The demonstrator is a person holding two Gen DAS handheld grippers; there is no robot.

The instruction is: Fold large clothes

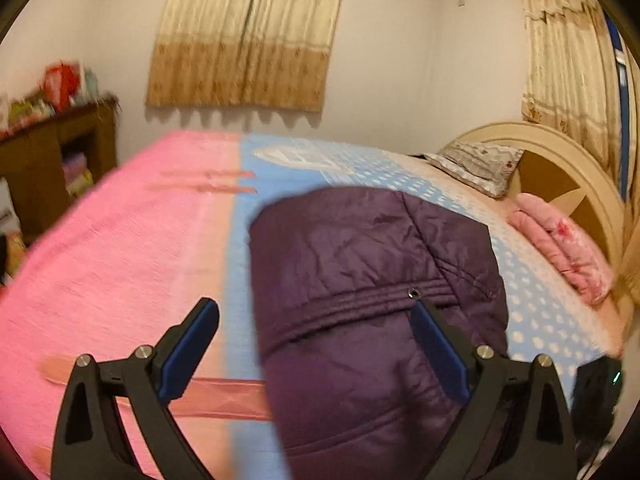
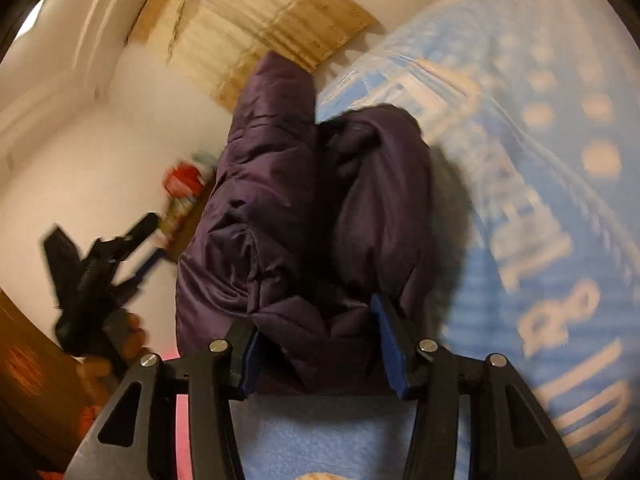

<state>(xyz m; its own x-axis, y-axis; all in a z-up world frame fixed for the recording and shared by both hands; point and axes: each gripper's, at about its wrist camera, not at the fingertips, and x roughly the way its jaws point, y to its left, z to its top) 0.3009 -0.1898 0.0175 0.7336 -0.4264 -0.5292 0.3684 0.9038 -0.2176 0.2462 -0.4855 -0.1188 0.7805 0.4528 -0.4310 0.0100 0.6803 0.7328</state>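
A dark purple padded jacket (image 1: 372,280) lies folded in a thick bundle on the bed's pink and blue sheet (image 1: 120,248). My left gripper (image 1: 312,306) hovers over its near left edge with the jaws wide open. The right fingertip overlaps the jacket and the left one is over bare sheet; nothing is pinched. In the right wrist view the jacket (image 2: 304,208) bulges up between the blue pads of my right gripper (image 2: 316,320), which press on its near end from both sides. The left gripper (image 2: 100,256), held by a hand, shows blurred at the left of that view.
A grey pillow (image 1: 476,164) and a folded pink quilt (image 1: 560,248) lie by the curved headboard (image 1: 568,160) at the right. A dark wooden shelf (image 1: 60,152) with clutter stands left of the bed. A black device with a green light (image 1: 596,400) is at the lower right.
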